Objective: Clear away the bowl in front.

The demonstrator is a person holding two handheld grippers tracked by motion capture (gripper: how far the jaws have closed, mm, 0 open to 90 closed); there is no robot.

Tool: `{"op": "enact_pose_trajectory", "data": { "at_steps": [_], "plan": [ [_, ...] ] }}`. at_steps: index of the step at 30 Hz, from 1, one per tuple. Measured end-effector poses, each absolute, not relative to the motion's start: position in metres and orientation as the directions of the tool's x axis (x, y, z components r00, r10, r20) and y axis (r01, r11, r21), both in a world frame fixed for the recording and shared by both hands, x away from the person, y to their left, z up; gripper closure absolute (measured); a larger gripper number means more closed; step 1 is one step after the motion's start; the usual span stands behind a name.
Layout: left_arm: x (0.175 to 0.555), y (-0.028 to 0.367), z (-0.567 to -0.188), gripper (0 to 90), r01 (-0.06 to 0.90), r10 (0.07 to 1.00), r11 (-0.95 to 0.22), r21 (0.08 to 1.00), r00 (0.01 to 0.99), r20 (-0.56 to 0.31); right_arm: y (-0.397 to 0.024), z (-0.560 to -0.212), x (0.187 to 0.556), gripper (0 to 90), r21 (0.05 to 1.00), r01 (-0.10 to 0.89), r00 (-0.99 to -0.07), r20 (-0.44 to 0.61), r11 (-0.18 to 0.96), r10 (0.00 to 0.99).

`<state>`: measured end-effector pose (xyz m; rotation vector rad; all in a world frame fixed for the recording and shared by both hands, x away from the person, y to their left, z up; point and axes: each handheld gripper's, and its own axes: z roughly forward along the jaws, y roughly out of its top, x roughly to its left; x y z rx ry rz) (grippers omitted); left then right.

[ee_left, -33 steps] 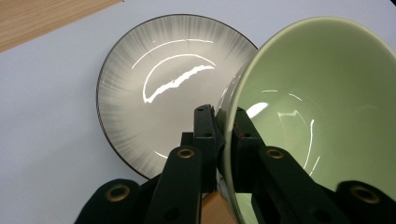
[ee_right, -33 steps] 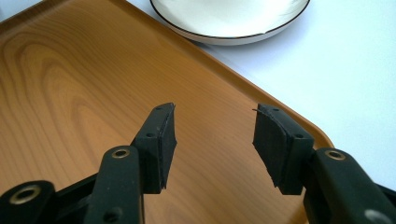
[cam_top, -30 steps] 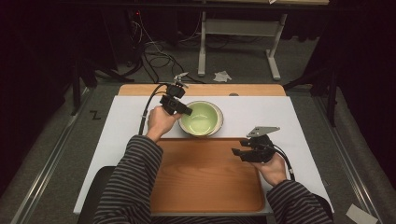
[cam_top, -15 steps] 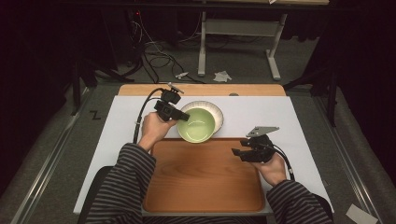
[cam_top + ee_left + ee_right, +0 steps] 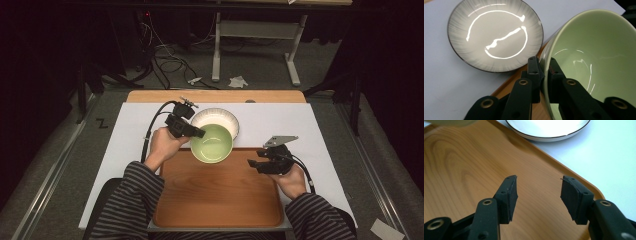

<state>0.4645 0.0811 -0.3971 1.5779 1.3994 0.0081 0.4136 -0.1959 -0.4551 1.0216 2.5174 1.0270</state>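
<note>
A light green bowl [image 5: 212, 144] hangs over the far edge of the wooden tray [image 5: 220, 195], held by its rim in my left gripper [image 5: 198, 134]. In the left gripper view one jaw sits outside the green bowl [image 5: 596, 57] and one inside, with my left gripper [image 5: 545, 65] shut on the rim. A white plate with a dark rim [image 5: 227, 118] lies on the white mat just behind the bowl; the same plate [image 5: 494, 35] shows bare. My right gripper [image 5: 253, 163] hovers over the tray's right side, open with nothing between its jaws [image 5: 537, 192].
The tray [image 5: 461, 170] rests on a white mat [image 5: 300, 125] covering the table. The plate [image 5: 549, 128] lies beyond the tray's far corner in the right gripper view. Cables and table legs [image 5: 216, 50] stand on the floor behind the table.
My left gripper has lifted the green bowl off the plate and carried it toward the person, over the tray's far edge. The plate is now uncovered. The right gripper has stayed put.
</note>
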Motion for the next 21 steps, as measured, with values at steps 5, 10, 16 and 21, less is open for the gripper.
{"op": "enact_pose_trajectory", "data": {
  "at_steps": [5, 10, 16, 21],
  "plan": [
    [0.456, 0.081, -0.401, 84.4, 0.749, 0.751, 0.141, 0.648, 0.346, -0.563, -0.195, -0.455, 0.413, 48.9, 0.683, 0.518, -0.730, 0.039, 0.516, 0.682],
    [0.450, 0.082, -0.404, 84.3, 0.757, 0.743, 0.134, 0.640, 0.351, -0.570, -0.195, -0.455, 0.413, 48.8, 0.684, 0.517, -0.731, 0.039, 0.515, 0.682],
    [0.443, 0.082, -0.414, 84.3, 0.766, 0.739, 0.132, 0.629, 0.347, -0.577, -0.195, -0.455, 0.413, 48.8, 0.683, 0.516, -0.731, 0.036, 0.517, 0.682],
    [0.440, 0.083, -0.423, 84.3, 0.776, 0.740, 0.137, 0.616, 0.333, -0.585, -0.195, -0.456, 0.413, 48.8, 0.679, 0.517, -0.735, 0.039, 0.521, 0.677]
  ]
}}
